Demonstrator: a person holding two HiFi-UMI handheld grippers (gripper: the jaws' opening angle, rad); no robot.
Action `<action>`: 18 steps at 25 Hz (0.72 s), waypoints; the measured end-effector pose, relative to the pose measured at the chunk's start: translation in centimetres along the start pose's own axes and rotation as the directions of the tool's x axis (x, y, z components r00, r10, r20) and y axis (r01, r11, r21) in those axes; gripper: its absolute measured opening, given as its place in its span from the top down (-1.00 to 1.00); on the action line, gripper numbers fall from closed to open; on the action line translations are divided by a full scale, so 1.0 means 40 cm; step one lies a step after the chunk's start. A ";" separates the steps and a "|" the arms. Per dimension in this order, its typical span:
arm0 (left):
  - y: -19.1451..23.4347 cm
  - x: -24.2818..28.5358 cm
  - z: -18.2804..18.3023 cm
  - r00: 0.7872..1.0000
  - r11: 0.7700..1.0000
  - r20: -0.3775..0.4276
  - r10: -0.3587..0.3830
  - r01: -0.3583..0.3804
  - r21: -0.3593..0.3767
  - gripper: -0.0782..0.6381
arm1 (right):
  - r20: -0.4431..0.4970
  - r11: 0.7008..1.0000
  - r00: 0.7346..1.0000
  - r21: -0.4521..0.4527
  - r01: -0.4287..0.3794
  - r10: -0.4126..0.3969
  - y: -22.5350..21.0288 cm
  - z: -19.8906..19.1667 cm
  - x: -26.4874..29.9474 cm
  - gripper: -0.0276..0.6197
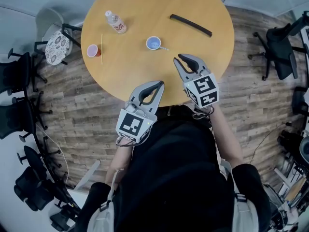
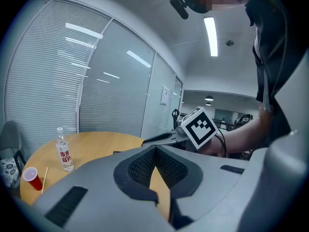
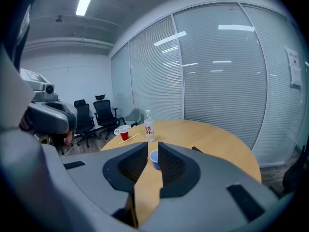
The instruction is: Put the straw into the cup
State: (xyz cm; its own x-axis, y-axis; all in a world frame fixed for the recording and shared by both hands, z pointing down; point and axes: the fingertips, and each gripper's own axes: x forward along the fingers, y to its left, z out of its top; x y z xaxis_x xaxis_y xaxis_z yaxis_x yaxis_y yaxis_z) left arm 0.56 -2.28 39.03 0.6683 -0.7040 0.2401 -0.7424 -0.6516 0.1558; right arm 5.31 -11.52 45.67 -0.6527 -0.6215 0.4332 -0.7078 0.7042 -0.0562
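A red cup [image 1: 92,50] stands at the left side of the round wooden table [image 1: 203,57], with a thin pale straw [image 1: 102,48] lying flat just right of it. Both show again in the left gripper view, the cup [image 2: 33,179] and the straw [image 2: 45,178], and far off in the right gripper view, the cup [image 3: 124,133] and the straw [image 3: 129,138]. My left gripper [image 1: 161,83] hangs over the near table edge, shut and empty. My right gripper [image 1: 177,58] hovers over the table's near right part, narrowly open, holding nothing.
A small blue cup [image 1: 153,43] stands mid-table, seen through the right jaws' gap [image 3: 154,158]. A water bottle [image 1: 116,21] stands behind the red cup. A black strip [image 1: 190,24] lies at the far right. Office chairs [image 1: 280,47] ring the table.
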 end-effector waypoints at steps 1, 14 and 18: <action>-0.008 0.002 0.001 1.000 1.000 0.000 0.003 -0.003 -0.001 0.75 | -0.002 1.000 1.000 -0.010 0.002 -0.002 -0.004 -0.001 -0.013 0.69; -0.093 -0.001 -0.002 0.999 0.999 -0.011 0.046 -0.046 -0.020 0.75 | -0.008 0.997 0.997 -0.004 -0.081 0.081 0.003 -0.046 -0.142 0.80; -0.118 -0.001 -0.014 0.998 0.998 -0.042 0.056 -0.057 -0.033 0.75 | 0.008 0.993 0.993 -0.015 -0.118 0.119 0.016 -0.058 -0.182 0.82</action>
State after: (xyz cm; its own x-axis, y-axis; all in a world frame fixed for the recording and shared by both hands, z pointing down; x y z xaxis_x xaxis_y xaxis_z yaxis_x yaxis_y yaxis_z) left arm 4.01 1.00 38.82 0.6232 -0.7270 0.2884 -0.7806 -0.6006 0.1730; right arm 10.23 -5.75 44.57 -0.7341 -0.5362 0.4166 -0.6214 0.7779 -0.0936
